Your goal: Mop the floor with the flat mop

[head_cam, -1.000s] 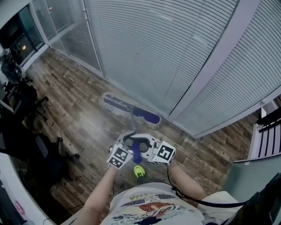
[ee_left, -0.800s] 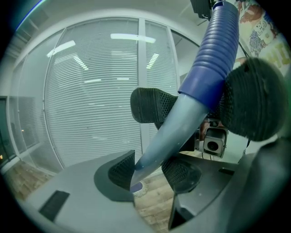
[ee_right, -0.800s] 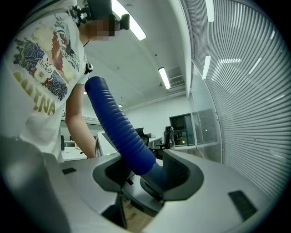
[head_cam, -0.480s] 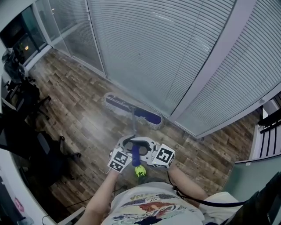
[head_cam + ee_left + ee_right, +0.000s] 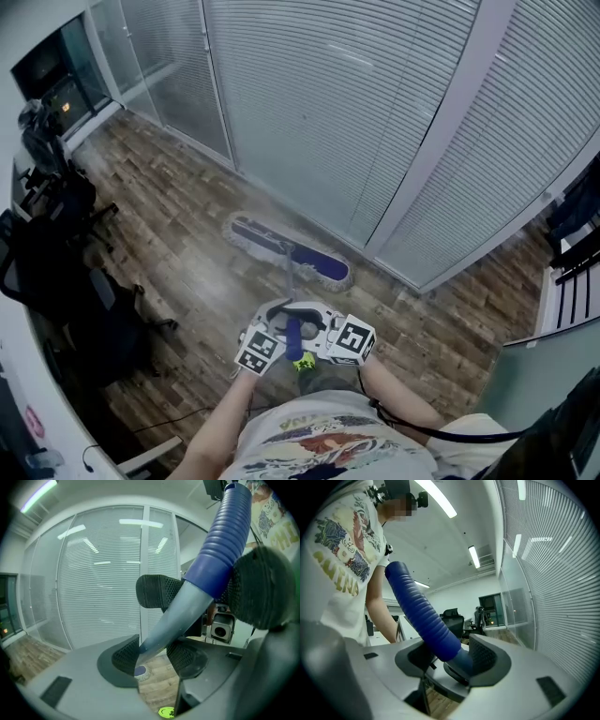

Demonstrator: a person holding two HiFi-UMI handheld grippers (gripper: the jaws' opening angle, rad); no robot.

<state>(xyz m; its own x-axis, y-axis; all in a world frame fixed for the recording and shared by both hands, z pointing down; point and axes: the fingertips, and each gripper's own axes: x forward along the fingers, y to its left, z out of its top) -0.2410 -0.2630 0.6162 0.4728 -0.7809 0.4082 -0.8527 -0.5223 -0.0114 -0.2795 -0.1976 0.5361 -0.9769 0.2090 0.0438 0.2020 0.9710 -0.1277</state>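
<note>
The room had a wood-plank floor (image 5: 178,234) that ran up to a glass wall (image 5: 309,112) with closed blinds, and dark office chairs (image 5: 89,309) stood off to the left. From my head view, the flat mop's head (image 5: 289,251) lay flat on the planks just beside the foot of that wall, and its handle (image 5: 286,279) rose back toward me. My left gripper (image 5: 154,654) was closed around the grey shaft just below the blue grip (image 5: 294,339), with the shaft wedged between its pads. My right gripper (image 5: 450,657) sat higher on the ribbed blue grip. Its jaws had just been opening a little, but the grip filled the gap between them and the pads touched it.
</note>
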